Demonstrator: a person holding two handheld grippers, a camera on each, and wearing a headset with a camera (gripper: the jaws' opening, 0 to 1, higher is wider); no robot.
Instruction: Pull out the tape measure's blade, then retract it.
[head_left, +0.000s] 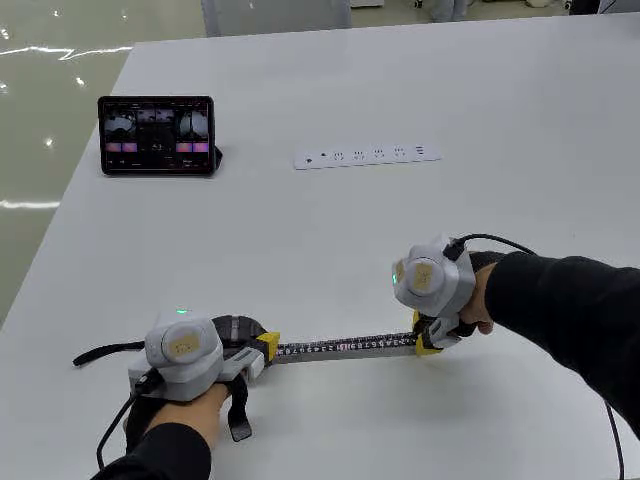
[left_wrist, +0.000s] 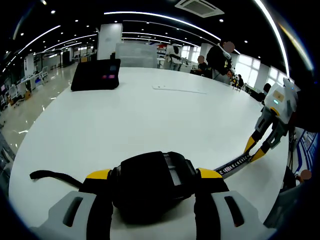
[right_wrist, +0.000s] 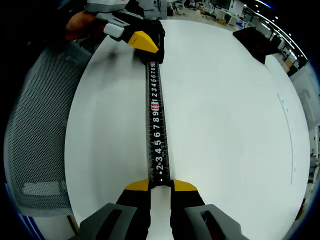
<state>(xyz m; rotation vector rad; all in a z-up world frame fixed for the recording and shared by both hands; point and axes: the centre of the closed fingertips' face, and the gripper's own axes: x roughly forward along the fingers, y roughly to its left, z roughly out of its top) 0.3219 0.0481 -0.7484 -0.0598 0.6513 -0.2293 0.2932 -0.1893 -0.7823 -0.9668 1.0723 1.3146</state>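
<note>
The black tape measure case sits clamped between the yellow-tipped jaws of my left gripper, low on the white table; in the head view the case is at the lower left beside that gripper. Its blade runs out flat to the right, numbers up. My right gripper is shut on the blade's end. In the right gripper view the blade stretches from my right gripper up to the case. A black wrist strap trails left.
A dark tablet stands propped at the back left of the table. A white power strip lies further back in the middle. People stand beyond the table's far edge in the left gripper view.
</note>
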